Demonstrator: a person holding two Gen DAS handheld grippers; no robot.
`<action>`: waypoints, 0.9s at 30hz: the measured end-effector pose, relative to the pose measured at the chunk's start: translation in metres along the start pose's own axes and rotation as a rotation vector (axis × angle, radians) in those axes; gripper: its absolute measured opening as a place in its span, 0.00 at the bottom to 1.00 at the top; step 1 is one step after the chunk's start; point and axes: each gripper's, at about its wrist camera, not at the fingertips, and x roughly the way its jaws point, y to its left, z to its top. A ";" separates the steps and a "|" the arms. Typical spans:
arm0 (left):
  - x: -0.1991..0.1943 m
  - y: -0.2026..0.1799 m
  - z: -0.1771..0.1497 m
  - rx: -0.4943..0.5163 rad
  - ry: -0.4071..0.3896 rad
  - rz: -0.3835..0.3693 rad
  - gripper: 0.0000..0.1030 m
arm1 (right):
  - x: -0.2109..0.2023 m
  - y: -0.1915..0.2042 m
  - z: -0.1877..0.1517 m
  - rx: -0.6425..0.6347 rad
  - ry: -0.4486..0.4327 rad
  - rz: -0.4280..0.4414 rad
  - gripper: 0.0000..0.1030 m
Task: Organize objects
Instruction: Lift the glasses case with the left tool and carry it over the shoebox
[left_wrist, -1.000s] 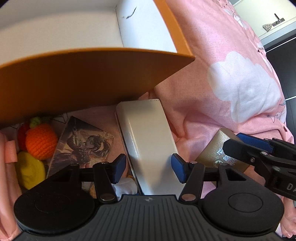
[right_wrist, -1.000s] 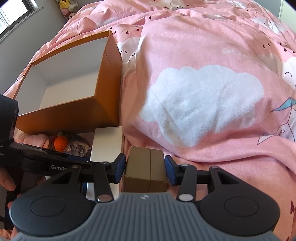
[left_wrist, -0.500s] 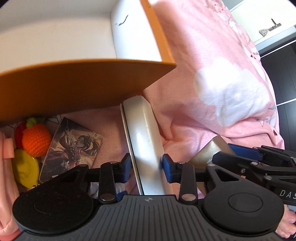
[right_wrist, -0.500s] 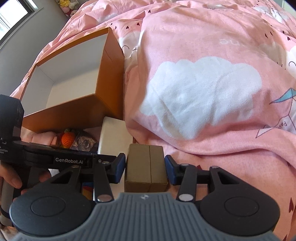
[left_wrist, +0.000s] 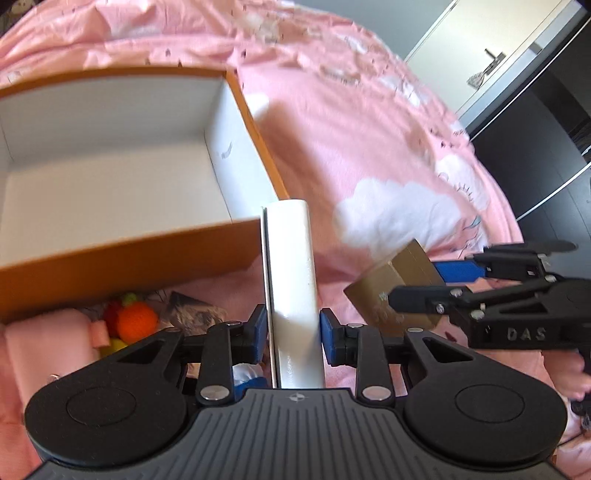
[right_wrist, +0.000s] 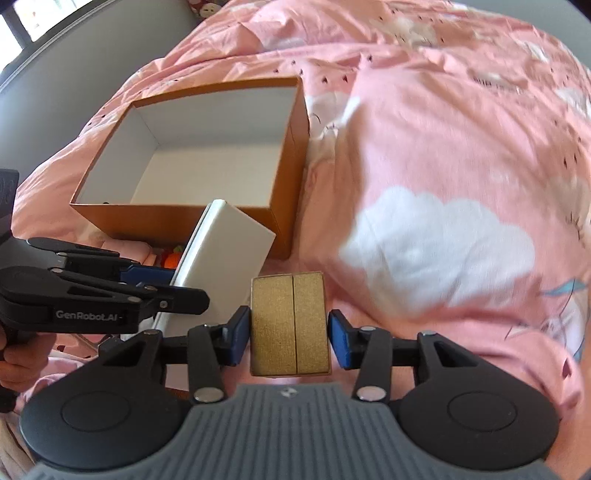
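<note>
— Left claw (left_wrist: 291, 328) first: what's it got?

— It's clamped on the white box (left_wrist: 291, 280), pads against the two broad faces. The box stands on edge, its long axis running straight out along the fingers, and its far end comes level with the near right corner of the orange box (left_wrist: 122, 258).

— And the right claw (right_wrist: 290, 332)?

— Closed on the gold box (right_wrist: 290, 328), which sits upright between the pads with its seam pointing forward. Both loads look lifted clear of the pink bedspread (right_wrist: 443, 155).

— Where's the orange box from each of them?

— Ahead and to the left for both. It's open-topped, white inside, and nothing shows on the part of its floor I can see. The left claw is plainly nearer; the white box almost overlaps the near wall. The right claw is off to its right, farther from the opening.

— So who goes in first?

— My guess is the left. The white box needs to clear the near wall and travel forward and left; kept on edge, it could stand along the right-hand wall. The crocheted orange toy (left_wrist: 137, 319) and other small things below the box front stay out of the path.
</note>
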 end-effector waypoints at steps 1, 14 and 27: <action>-0.009 0.001 0.002 0.006 -0.020 -0.001 0.32 | -0.004 0.003 0.006 -0.025 -0.015 -0.004 0.46; -0.085 0.043 0.064 0.037 -0.232 0.155 0.32 | 0.008 0.067 0.104 -0.577 -0.117 0.064 0.46; -0.033 0.111 0.106 -0.099 -0.196 0.222 0.32 | 0.134 0.082 0.164 -0.928 0.250 0.222 0.46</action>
